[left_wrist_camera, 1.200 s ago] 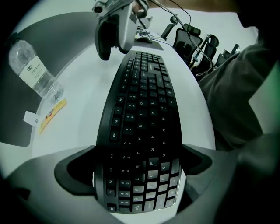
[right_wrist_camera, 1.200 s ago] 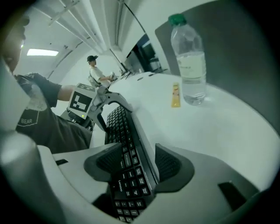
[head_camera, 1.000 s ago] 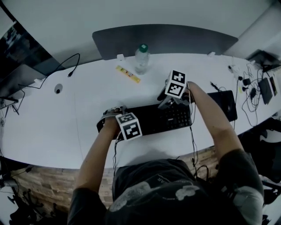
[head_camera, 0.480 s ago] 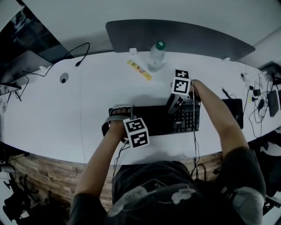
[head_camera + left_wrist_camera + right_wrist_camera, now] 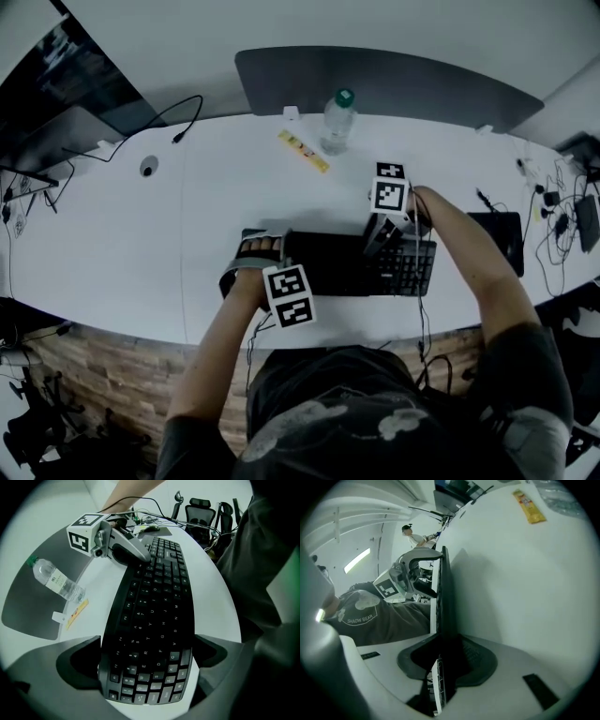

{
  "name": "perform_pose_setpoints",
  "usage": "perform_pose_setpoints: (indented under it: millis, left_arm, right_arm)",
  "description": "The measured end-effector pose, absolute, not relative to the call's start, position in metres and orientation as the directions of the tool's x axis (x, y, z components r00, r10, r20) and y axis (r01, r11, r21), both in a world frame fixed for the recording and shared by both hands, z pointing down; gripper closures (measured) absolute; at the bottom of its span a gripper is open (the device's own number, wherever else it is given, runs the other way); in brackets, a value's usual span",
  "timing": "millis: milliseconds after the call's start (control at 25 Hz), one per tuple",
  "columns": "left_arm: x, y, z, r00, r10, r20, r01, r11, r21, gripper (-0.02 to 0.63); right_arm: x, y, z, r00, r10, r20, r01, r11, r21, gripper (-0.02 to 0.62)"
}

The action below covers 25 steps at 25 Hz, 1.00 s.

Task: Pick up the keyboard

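A black keyboard (image 5: 347, 267) lies on the white table (image 5: 216, 197), near its front edge. My left gripper (image 5: 255, 255) is at the keyboard's left end. In the left gripper view (image 5: 146, 663) that end fills the gap, its front and back edges against both jaws. My right gripper (image 5: 377, 242) comes down on the far edge toward the right end. Its jaws are closing, and in the right gripper view (image 5: 445, 663) the keyboard (image 5: 443, 597) stands edge-on between the pads, which rest on both faces. Each gripper shows in the other's view: the right one (image 5: 140, 556), the left one (image 5: 417, 573).
A clear water bottle (image 5: 337, 120) and a yellow strip (image 5: 302, 150) lie beyond the keyboard. A dark pad (image 5: 497, 239) and tangled cables (image 5: 553, 206) sit at the right. A cable and a round grommet (image 5: 148, 167) are at the left, a grey panel (image 5: 394, 84) behind.
My right gripper has tipped down and slid along the keyboard's far edge, and its jaws have closed in. The left gripper has stayed at the left end.
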<state>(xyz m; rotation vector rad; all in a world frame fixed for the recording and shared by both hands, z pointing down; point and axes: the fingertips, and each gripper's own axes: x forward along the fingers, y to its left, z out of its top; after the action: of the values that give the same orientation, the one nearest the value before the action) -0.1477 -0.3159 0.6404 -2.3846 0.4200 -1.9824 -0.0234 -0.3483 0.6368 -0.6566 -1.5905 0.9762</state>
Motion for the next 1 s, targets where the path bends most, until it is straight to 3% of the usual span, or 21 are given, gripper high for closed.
perform_pose_setpoints:
  millis: [120, 320, 720, 1000]
  left_arm:
    - [-0.146, -0.319, 0.628, 0.190, -0.331, 0.924, -0.233, -0.930, -0.286, 0.018]
    - [-0.149, -0.332, 0.594, 0.239, -0.471, 0.849, -0.454, -0.827, -0.331, 0.020]
    - [-0.152, -0.311, 0.573, 0.234, -0.559, 0.795, -0.701, -0.664, -0.261, 0.020]
    - [-0.134, -0.286, 0.571, 0.277, -0.594, 0.756, -0.838, -0.534, -0.112, 0.021]
  right_arm:
    - [-0.020, -0.344, 0.623, -0.303, 0.789, 0.534, -0.078, 0.538, -0.839, 0.499]
    - [-0.018, -0.337, 0.595, -0.460, 0.689, 0.560, -0.062, 0.605, -0.794, 0.508]
    - [-0.005, -0.315, 0.577, -0.579, 0.450, 0.681, -0.177, 0.745, -0.643, 0.508]
    - [0.008, -0.305, 0.561, -0.641, 0.285, 0.713, -0.258, 0.794, -0.550, 0.509]
